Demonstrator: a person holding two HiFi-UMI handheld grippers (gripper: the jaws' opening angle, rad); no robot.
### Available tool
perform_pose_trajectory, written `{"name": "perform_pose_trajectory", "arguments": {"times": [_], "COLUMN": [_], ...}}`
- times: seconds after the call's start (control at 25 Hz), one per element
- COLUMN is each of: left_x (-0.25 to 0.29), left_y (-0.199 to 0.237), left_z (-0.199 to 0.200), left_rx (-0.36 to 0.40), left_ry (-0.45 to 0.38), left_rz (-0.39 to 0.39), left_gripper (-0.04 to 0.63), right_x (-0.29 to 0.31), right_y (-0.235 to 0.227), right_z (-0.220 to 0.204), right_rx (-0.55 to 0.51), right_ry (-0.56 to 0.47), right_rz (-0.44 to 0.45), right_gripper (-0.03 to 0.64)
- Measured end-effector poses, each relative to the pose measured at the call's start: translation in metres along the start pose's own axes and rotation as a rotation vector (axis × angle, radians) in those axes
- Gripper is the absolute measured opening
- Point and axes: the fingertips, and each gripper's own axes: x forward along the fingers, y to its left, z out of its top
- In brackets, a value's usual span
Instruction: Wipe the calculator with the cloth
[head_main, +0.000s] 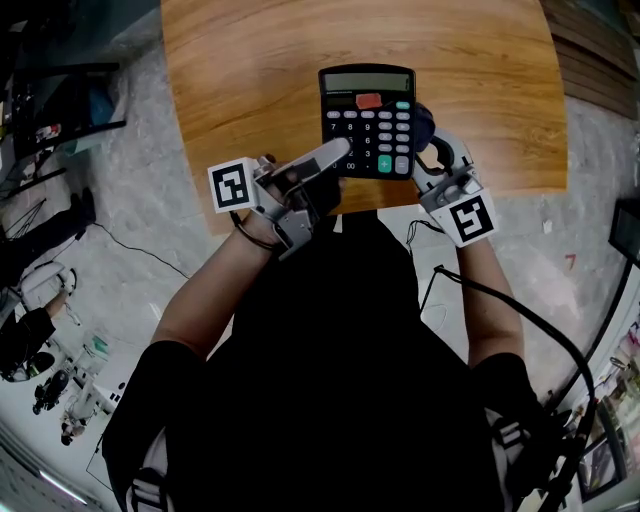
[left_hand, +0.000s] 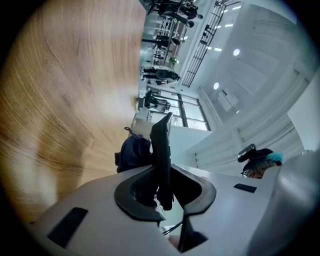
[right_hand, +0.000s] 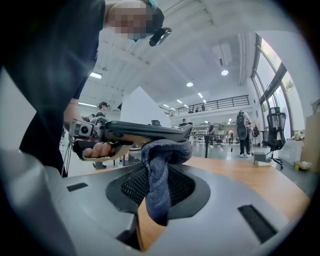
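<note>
1. Calculator: a flat black plastic slab with a grey display strip at its 12 o'clock end. Below it lie rows of rounded dark keys with white numerals, one red-orange key under the display and a green key marked "+". The small print above the display is too fine for me to read.
2. Left gripper: my smooth grey jaws are clamped narrowly on the calculator's thin edge at its 7 o'clock corner. They hold it raised over the near edge of the table, a glossy wood top with a sweeping grain.
3. Right gripper: my jaws pinch the cloth, a dark blue, nubby, towel-like fabric bunched at the calculator's 3 o'clock edge.
4. Each gripper carries a white cube printed with a black square marker, with no lettering on it.
5. The head view alone shows the keypad face. There the cloth is only a small blue bulge beside the keys.
6. The left gripper view shows the calculator edge-on as a thin dark blade between ribbed black pads, with the cloth at its 9 o'clock side.
7. The right gripper view shows the cloth hanging down between mesh-textured pads, its folded top touching the calculator's end. My other hand's fingers show at 9 o'clock.
</note>
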Motion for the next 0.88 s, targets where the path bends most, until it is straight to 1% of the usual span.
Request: {"name": "perform_pose_trajectory", "arguments": {"times": [0.12,0.24,0.4,0.52,0.6,0.68,0.8,0.88], "left_x": [0.000,-0.001,-0.001,-0.001,0.000,0.000,-0.001,-0.001], "left_y": [0.000,0.001,0.000,-0.001,0.000,0.003,0.002,0.002], "left_z": [0.001,0.000,0.001,0.001,0.000,0.000,-0.001,-0.002], "left_rx": [0.000,0.012,0.017,0.021,0.016,0.006,-0.001,0.002], "left_ry": [0.005,0.004,-0.008,-0.010,-0.005,0.009,0.031,0.039], "left_rz": [-0.006,0.004,0.019,0.021,0.022,0.022,0.014,0.014], "left_gripper": [0.071,0.071,0.071,0.071,0.071,0.071,0.071,0.071], "right_x": [0.005,0.007,0.007,0.005,0.005,0.008,0.013,0.015], "right_y": [-0.014,-0.006,0.036,0.058,0.052,0.032,-0.002,-0.015], "right_z": [0.002,0.006,0.015,0.010,0.004,0.000,-0.004,-0.002], "right_rx": [-0.036,-0.037,0.001,0.017,0.036,0.044,0.023,0.011], "right_ry": [-0.011,-0.033,-0.058,-0.031,-0.012,-0.006,-0.001,-0.005], "right_rz": [-0.018,-0.007,0.081,0.133,0.115,0.065,-0.007,-0.035], "right_gripper": [0.087,0.087,0.087,0.087,0.087,0.087,0.087,0.087]}}
